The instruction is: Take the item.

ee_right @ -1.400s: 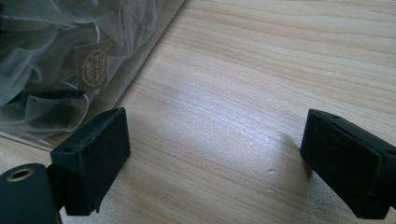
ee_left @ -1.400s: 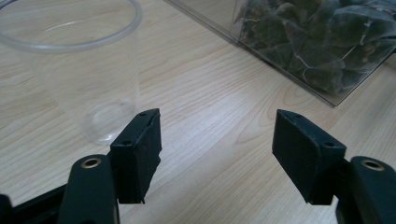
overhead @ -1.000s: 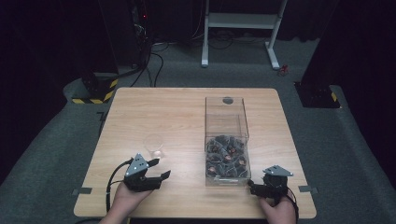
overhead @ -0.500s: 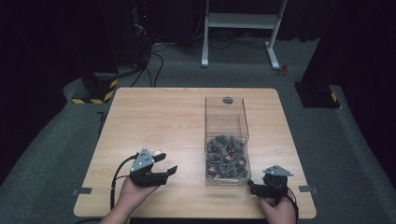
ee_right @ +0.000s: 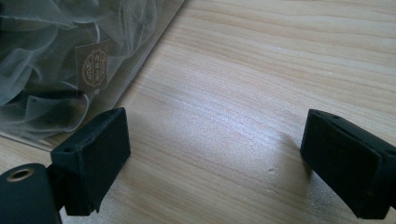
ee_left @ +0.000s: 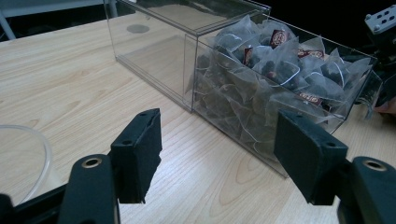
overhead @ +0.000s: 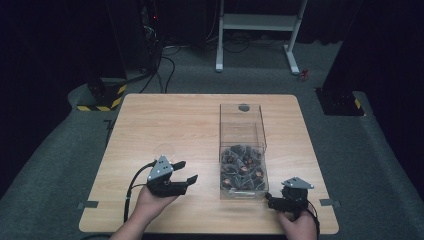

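A clear plastic box (overhead: 242, 135) stands right of the table's middle, its near half packed with mesh tea bags (overhead: 243, 167) that carry small dark tags. My left gripper (overhead: 186, 170) hovers left of the box, pointing at it, jaws open and empty. In the left gripper view, the box (ee_left: 154, 60) and tea bags (ee_left: 280, 74) lie ahead of the left gripper (ee_left: 219, 154). My right gripper (overhead: 272, 201) sits low at the box's near right corner. In its own view the right gripper (ee_right: 217, 149) is open over bare wood, with tea bags (ee_right: 51, 60) at upper left.
A clear round cup (overhead: 164, 149) stands just beyond the left gripper; its rim (ee_left: 32, 149) shows at the left of the left gripper view. The far half of the box holds nothing. The wooden table (overhead: 175, 120) has dark floor and a white stand (overhead: 260, 22) behind it.
My left gripper has moved right and a little away from the table's near edge, toward the box, rising slightly. The right gripper has stayed put.
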Motion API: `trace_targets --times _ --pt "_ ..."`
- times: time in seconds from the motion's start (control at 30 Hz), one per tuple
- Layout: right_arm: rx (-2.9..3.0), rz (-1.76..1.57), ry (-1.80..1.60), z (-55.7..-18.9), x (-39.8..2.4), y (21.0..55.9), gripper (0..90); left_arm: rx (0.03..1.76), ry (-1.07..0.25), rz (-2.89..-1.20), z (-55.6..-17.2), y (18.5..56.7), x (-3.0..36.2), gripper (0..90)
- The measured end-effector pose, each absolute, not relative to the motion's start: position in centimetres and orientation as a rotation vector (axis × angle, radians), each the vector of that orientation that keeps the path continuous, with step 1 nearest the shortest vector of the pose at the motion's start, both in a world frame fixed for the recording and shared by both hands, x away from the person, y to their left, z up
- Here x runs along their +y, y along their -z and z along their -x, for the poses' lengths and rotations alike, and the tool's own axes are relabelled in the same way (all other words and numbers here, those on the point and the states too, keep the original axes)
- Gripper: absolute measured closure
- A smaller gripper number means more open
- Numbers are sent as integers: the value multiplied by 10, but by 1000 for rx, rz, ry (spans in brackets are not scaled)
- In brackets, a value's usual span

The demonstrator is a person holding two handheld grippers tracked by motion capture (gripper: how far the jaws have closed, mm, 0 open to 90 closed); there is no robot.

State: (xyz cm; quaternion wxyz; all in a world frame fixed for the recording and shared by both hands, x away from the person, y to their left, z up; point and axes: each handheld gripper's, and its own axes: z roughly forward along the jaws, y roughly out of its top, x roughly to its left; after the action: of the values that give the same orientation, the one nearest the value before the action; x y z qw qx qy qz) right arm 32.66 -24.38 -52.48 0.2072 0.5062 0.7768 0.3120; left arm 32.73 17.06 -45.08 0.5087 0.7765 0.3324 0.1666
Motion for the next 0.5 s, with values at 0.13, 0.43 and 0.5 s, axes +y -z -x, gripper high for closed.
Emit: trace_targets --times 0.13,0.43,0.5 --pt "2166 -1405 -870 -327 -244 525 80 793 -397 -1869 -330 448 166 330" --pt "2167 -1404 -870 -327 -244 525 80 769 -388 -1863 -334 444 156 339" --pt "2167 -1404 -870 -327 -244 525 80 770 -383 -1861 -335 444 154 344"
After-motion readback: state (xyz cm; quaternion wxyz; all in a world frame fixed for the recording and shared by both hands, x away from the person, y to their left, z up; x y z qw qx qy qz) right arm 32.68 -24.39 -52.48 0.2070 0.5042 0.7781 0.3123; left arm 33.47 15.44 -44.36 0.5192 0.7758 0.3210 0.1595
